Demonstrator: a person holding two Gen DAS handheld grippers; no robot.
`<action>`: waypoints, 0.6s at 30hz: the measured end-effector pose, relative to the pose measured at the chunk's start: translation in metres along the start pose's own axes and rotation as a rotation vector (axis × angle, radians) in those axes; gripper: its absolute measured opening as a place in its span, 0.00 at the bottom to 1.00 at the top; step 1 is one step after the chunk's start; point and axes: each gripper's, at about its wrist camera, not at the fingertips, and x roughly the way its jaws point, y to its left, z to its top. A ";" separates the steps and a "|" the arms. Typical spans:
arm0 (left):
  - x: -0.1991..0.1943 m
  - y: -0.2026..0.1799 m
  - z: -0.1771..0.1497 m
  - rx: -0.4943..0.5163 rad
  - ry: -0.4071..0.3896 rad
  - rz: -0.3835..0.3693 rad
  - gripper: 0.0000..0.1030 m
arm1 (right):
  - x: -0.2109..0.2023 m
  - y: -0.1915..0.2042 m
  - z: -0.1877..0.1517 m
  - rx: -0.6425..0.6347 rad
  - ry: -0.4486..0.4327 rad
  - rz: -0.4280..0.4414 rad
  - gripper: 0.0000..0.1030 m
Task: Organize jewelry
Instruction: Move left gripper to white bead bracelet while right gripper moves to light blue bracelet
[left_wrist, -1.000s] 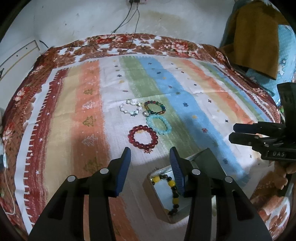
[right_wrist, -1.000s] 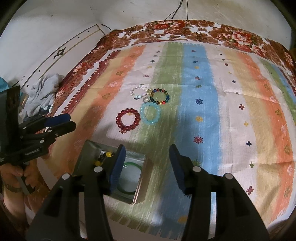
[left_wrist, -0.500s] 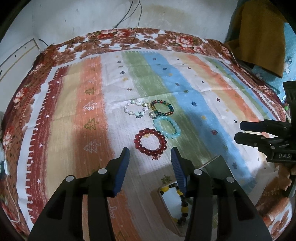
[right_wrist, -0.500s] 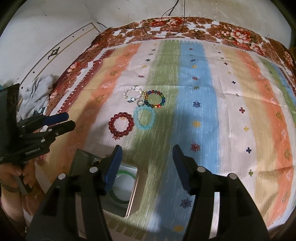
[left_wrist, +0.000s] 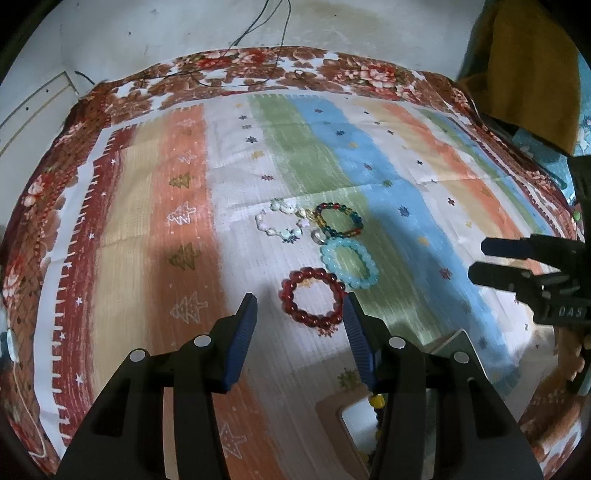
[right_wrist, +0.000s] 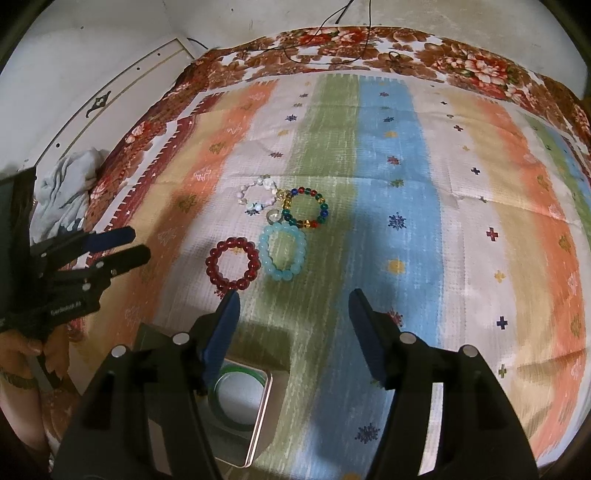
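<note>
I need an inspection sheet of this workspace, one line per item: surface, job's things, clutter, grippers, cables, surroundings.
Surface: striped cloth with a floral border.
Job's things: red bead bracelet, light blue bead bracelet, multicolour bead bracelet, white bead bracelet, apart from the red one; open tin box holding a green bangle.
Clutter: small ring-like piece between the bracelets.
Grippers: left hand-held gripper open, aimed at the red bead bracelet; right hand-held gripper open, empty.
Cables: black cables down the wall onto the cloth.
Surroundings: crumpled grey cloth, mustard fabric.
</note>
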 end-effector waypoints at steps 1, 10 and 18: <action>0.001 0.001 0.002 -0.002 -0.001 0.000 0.47 | 0.001 0.000 0.001 0.000 0.002 0.000 0.61; 0.011 0.003 0.012 0.005 0.013 0.005 0.47 | 0.014 -0.002 0.010 0.009 0.023 0.005 0.63; 0.021 0.009 0.020 -0.007 0.027 0.008 0.47 | 0.030 -0.003 0.017 0.010 0.058 0.002 0.63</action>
